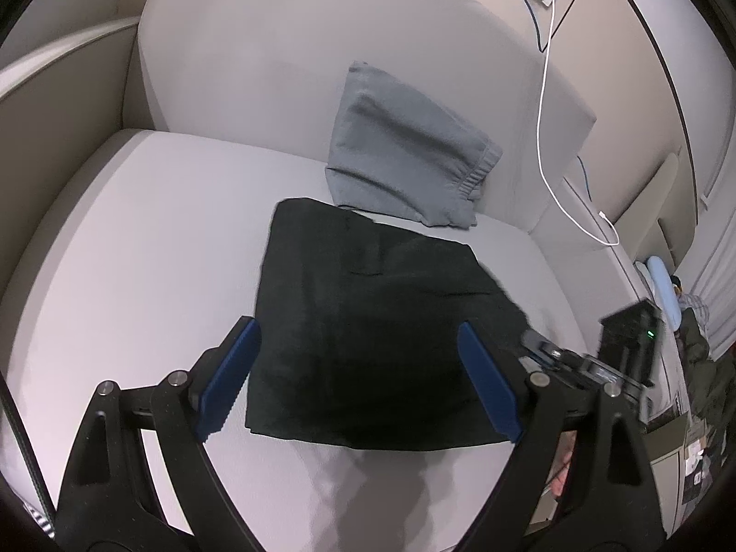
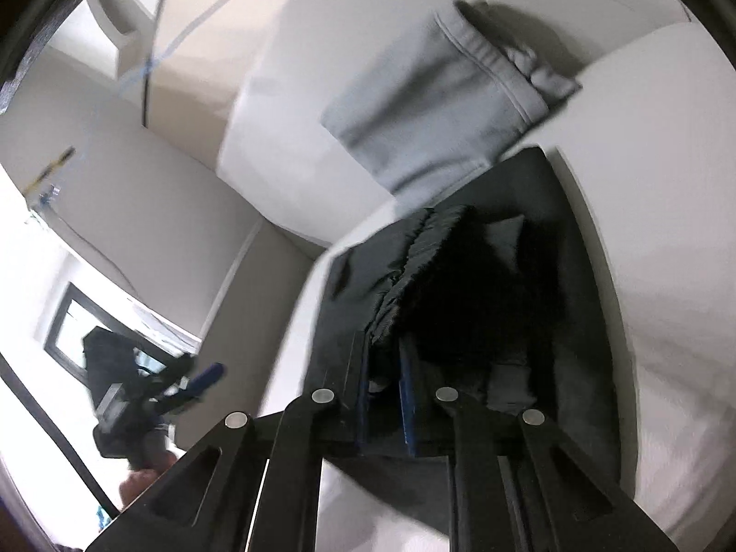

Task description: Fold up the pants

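Black pants (image 1: pixel 368 322) lie folded into a rectangle on the light grey sofa seat (image 1: pixel 138 253). My left gripper (image 1: pixel 356 329) hovers open over their near half, blue pads wide apart and touching no cloth. At the pants' right edge my right gripper (image 1: pixel 543 349) reaches in. In the right wrist view my right gripper (image 2: pixel 391 359) is shut on the black pants (image 2: pixel 460 285), holding a gathered elastic edge raised off the flat layer below. The left gripper (image 2: pixel 202 382) shows blurred at the lower left of that view.
Folded grey pants (image 1: pixel 405 152) (image 2: pixel 428 106) lean against the sofa backrest (image 1: pixel 276 46), just behind the black pants. A white cable (image 1: pixel 545 115) hangs down the backrest's right side. Dark clutter and a black device (image 1: pixel 630 340) sit beyond the sofa's right edge.
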